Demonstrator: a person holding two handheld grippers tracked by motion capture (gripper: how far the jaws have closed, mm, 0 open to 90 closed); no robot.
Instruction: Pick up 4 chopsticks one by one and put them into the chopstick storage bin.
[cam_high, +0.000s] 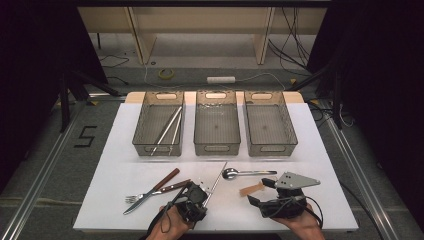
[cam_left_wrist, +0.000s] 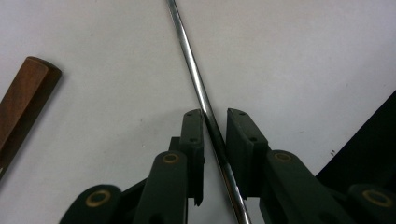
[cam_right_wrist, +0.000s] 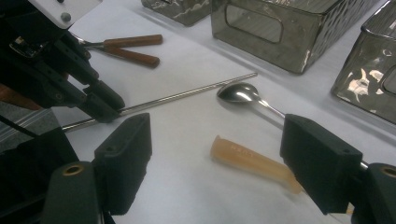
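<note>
High view: left tool (cam_high: 204, 195) closed on the near end of a metal rod (cam_high: 216, 179) that runs away from it across the white surface (cam_high: 320, 150); fork (cam_high: 145, 194) and knife (cam_high: 160, 187) just to its left, right tool (cam_high: 260, 192) beside it to the right, spoon (cam_high: 247, 173) and three bins (cam_high: 216, 129) beyond. Left gripper view: rod (cam_left_wrist: 196, 79) lies between the narrow jaws, both pads against it; wooden handle (cam_left_wrist: 21, 102) off to the left. Right gripper view: right tool (cam_right_wrist: 215, 158) wide and empty, a tan handle (cam_right_wrist: 252, 161) between its jaws, spoon (cam_right_wrist: 240, 93) just ahead, the left tool (cam_right_wrist: 105, 109) pinching the rod (cam_right_wrist: 187, 96) at left.
</note>
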